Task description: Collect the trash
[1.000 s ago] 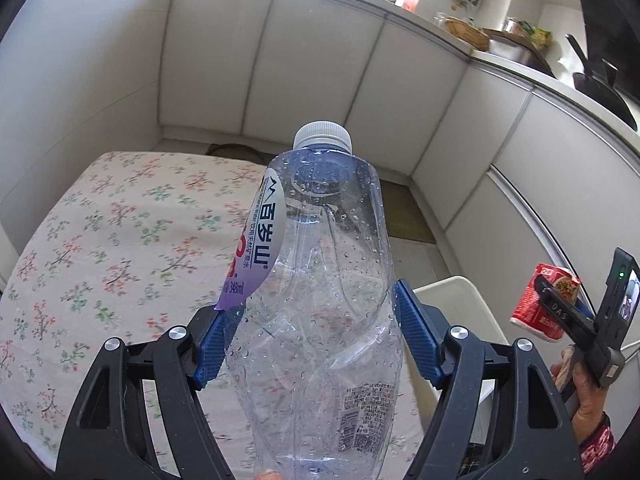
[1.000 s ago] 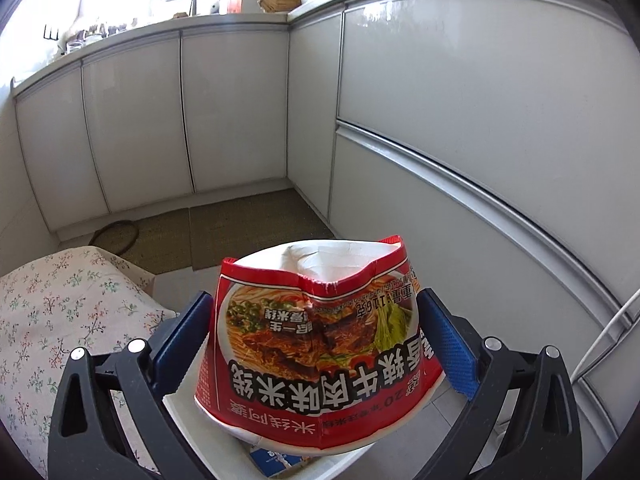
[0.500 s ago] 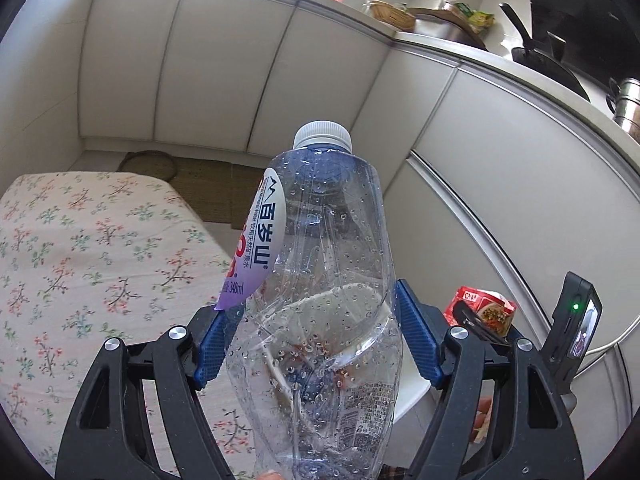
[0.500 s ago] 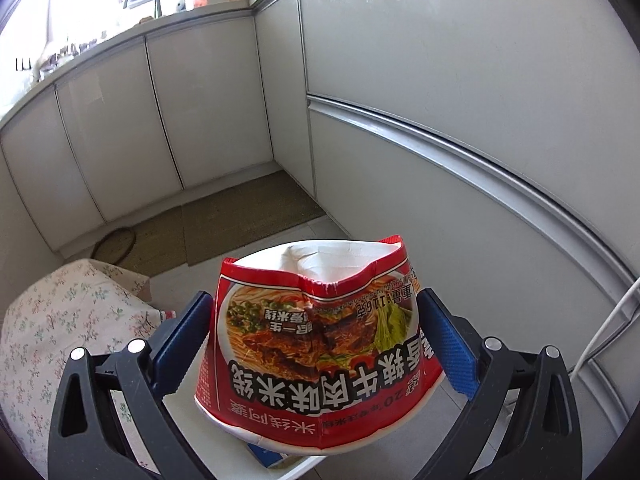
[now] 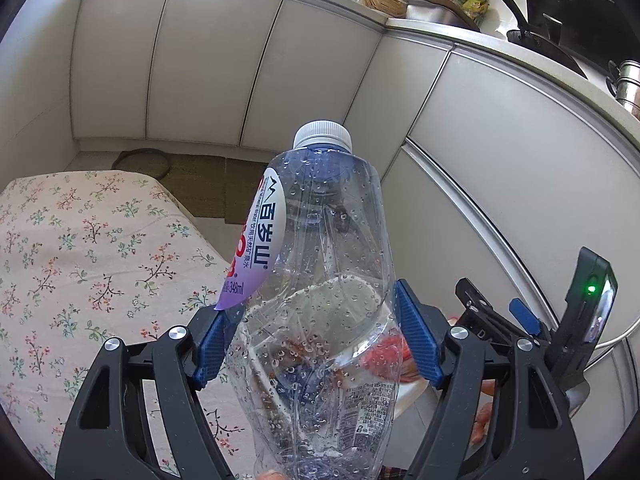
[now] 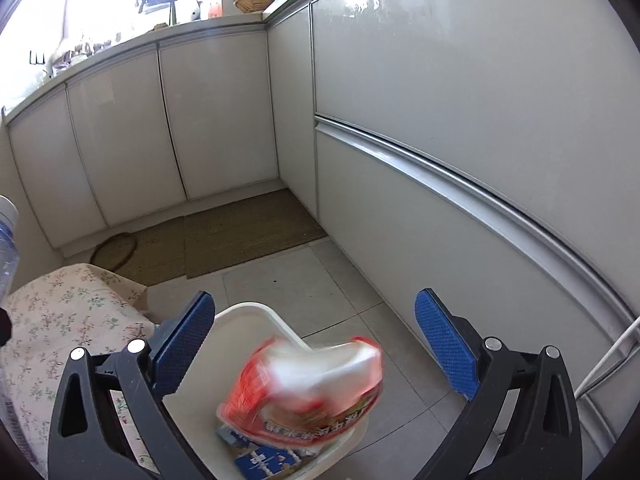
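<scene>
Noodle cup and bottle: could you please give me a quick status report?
Right tongs open, noodle cup blurred, over the white bin. Left tongs shut on the bottle. Nothing in the way.

You see pale cabinet doors (image 6: 216, 120) meeting at a corner, a woven floor mat (image 6: 248, 236) at their base, grey floor tiles (image 6: 304, 284), a floral cloth (image 5: 80, 248), and a dark pan (image 5: 536, 36) on the countertop (image 5: 500, 40).

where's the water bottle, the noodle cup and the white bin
water bottle (image 5: 320, 280), left wrist view, clear middle body
noodle cup (image 6: 304, 392), right wrist view, blurred red side
white bin (image 6: 244, 316), right wrist view, far rim
</scene>
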`<state>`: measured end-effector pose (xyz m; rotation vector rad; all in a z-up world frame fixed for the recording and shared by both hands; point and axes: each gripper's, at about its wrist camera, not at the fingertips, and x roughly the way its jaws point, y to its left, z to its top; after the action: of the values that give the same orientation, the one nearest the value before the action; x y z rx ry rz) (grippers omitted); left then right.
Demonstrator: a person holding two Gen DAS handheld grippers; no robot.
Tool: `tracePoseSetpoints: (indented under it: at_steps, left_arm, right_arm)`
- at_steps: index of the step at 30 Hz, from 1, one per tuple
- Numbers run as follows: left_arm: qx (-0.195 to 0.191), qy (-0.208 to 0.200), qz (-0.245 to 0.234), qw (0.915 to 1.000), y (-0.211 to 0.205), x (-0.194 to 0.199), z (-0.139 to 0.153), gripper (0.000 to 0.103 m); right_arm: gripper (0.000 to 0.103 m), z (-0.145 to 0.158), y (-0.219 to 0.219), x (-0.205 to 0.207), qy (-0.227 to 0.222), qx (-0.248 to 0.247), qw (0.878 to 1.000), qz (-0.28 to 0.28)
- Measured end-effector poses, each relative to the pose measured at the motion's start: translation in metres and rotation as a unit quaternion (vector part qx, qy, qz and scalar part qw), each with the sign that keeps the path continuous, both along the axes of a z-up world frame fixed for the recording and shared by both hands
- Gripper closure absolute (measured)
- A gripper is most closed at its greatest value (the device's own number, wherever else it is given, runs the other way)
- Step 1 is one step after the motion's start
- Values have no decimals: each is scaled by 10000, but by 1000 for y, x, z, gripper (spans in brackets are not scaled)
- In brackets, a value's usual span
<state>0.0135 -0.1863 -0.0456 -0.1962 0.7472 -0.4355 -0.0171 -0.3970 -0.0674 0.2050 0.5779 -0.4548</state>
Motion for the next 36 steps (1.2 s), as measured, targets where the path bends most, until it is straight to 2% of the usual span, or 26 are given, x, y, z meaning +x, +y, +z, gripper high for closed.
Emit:
tracePoseSetpoints:
  at_steps: [3,8,13,15,17,19,24,31,36]
  left_arm:
    - [41,-11,-25,10000,-2,0,-2,31]
    - [41,55,-215,9997,-12,1,-7,31]
    - [-18,73,-463,9989,-34,10,-9,30]
    - [-25,67,-625,9980,-47,14,-7,24]
    - [-30,87,-694,9975,-59,17,-6,14]
    - [-103,102,-687,9975,-66,19,-4,12]
    - [55,-124,-601,9981,-69,13,3,7]
    - [383,-601,-430,9965,-57,-2,18,7]
    - [426,-535,-394,9969,-43,-15,19,7]
  right_arm:
    - [6,14,7,-9,-275,-329,9991,-2]
    - [6,16,-3,-15,-269,-308,9988,-285]
    - [6,25,-17,-29,-355,-476,9945,-862]
    - [6,29,-22,-35,-372,-540,9925,-1027]
    - [6,31,-25,-39,-359,-630,9903,-1184]
    - [6,33,-29,-44,-339,-694,9877,-1358]
    - [6,37,-37,-55,-408,-516,9858,-1543]
    - [6,43,-29,-65,-454,-311,9873,-1489]
    - [6,44,-14,-72,-370,-115,9902,-1342]
